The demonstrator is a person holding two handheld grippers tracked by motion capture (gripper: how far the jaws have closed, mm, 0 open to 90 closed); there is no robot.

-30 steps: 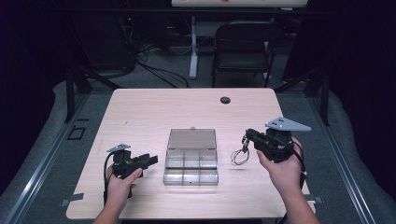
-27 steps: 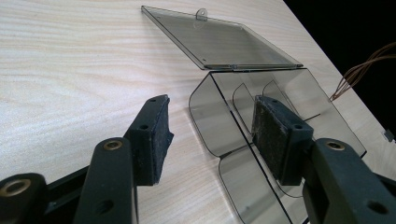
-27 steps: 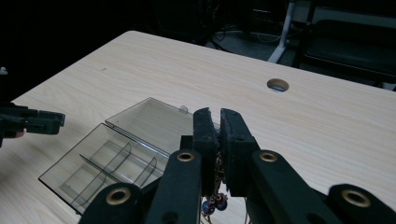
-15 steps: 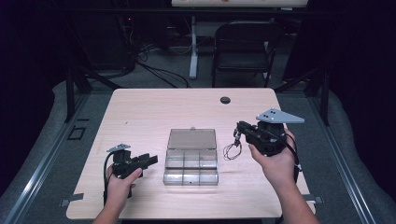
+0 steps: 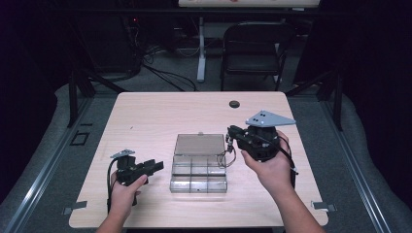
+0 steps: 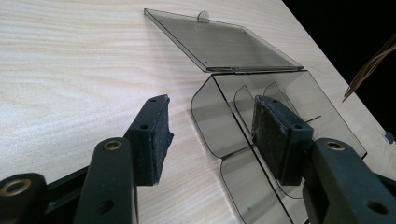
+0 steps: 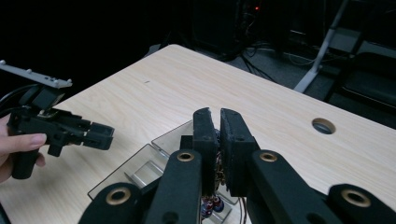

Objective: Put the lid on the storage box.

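The right gripper (image 5: 230, 134) has its jaws pressed together on a small bundle of thin wires (image 5: 226, 156) — the wires dangle below the jaws, over the right edge of the clear compartment box (image 5: 199, 171). In the right gripper view, coloured ends of the bundle (image 7: 211, 204) hang beneath the closed jaws. The box sits near the middle of the worktop (image 5: 160, 114), slightly toward the front edge, with its lid (image 5: 199, 144) folded back flat toward the far edge. The left gripper (image 5: 156, 166) rests near the front left corner — jaws spread, nothing between them, pointing at the box's left side. A round hole (image 5: 234, 104) lies near the far edge.
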